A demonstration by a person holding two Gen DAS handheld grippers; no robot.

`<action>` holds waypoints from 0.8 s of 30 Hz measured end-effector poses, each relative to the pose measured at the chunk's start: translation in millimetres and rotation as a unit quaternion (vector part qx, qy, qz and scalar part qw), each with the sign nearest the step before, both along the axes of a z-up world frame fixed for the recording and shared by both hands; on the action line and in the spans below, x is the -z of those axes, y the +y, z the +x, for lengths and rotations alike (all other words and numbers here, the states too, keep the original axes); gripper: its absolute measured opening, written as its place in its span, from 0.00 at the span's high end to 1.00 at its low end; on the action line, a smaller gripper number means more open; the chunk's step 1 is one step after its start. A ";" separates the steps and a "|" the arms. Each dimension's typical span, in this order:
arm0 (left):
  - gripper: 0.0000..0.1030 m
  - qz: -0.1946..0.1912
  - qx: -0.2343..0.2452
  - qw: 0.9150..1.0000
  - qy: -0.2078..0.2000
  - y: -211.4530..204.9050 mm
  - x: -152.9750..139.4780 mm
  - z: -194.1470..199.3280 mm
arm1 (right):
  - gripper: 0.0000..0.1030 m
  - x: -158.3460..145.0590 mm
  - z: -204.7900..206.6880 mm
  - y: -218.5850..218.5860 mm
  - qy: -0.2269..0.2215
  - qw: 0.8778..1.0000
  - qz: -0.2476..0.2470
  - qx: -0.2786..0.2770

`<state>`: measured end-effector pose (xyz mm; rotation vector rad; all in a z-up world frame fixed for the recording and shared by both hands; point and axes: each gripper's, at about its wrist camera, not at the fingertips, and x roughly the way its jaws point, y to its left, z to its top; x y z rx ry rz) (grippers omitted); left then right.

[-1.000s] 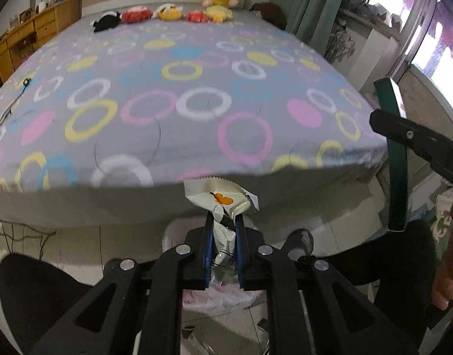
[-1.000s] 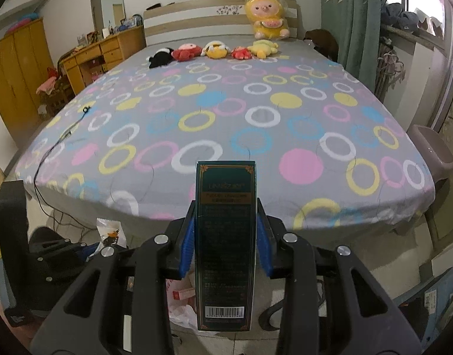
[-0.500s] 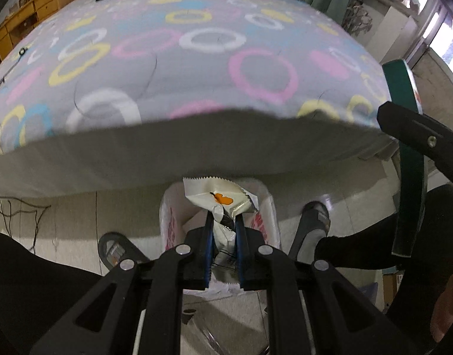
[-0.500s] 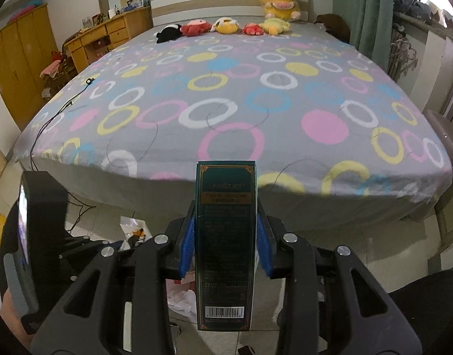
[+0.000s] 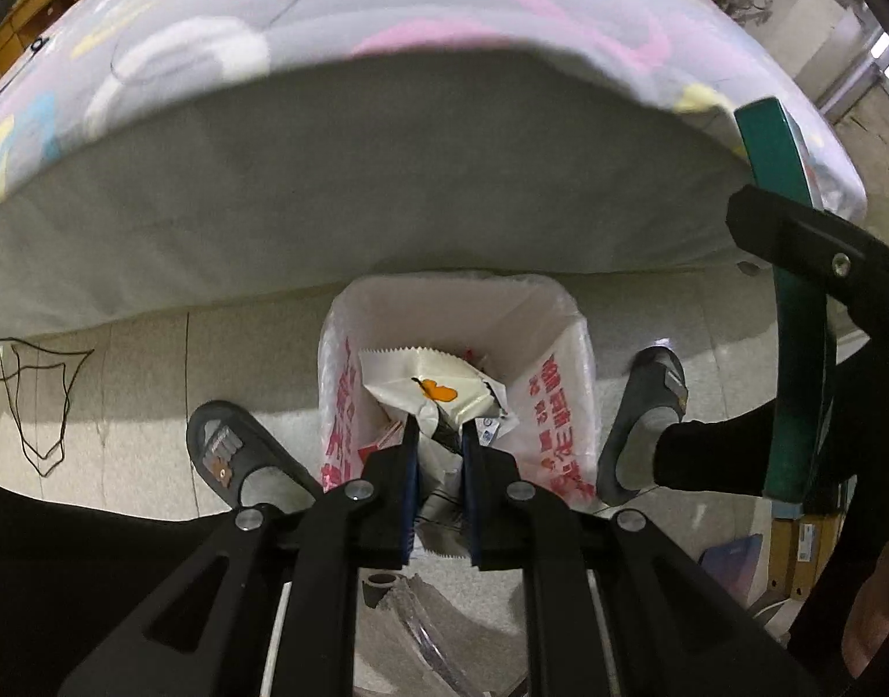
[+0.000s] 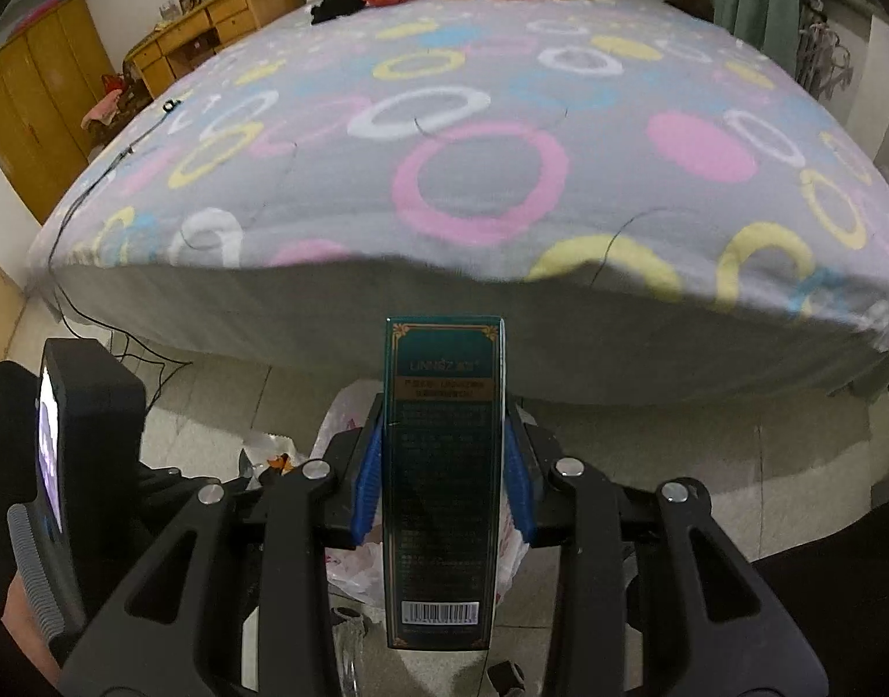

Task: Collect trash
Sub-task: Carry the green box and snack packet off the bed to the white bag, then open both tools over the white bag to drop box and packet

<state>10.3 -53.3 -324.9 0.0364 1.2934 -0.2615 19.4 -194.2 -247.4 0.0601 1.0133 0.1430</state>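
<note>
On the dark green box [image 6: 444,482] in your right gripper [image 6: 444,459], the upper end of the face turned to the camera carries a brand line inside a gold ornamental border; it seems to begin "LIN", but the rest is too faint to make out. Below it sit a tan band and blocks of fine print, all too small to read. At the lower end of that face is a white barcode label whose digits cannot be read. The white liner of the trash bin [image 5: 560,401] bears red characters down its left and right inner walls; they are too distorted to read.
</note>
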 end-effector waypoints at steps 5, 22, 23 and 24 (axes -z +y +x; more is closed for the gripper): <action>0.87 0.005 0.000 1.000 0.003 0.8 8.3 5.9 | 0.66 18.7 10.7 4.0 0.018 1.000 0.000 0.000; 0.42 0.027 -0.005 0.999 0.037 -8.2 34.1 12.4 | 0.64 70.3 27.6 12.0 0.092 0.996 -0.013 -0.006; 0.36 0.027 -0.007 0.999 0.038 -7.8 34.4 12.1 | 0.51 73.2 28.9 13.4 0.097 0.995 -0.016 -0.005; 0.35 0.028 -0.008 0.999 0.037 -8.1 33.3 12.1 | 0.34 75.5 29.6 12.9 0.099 0.995 -0.016 -0.003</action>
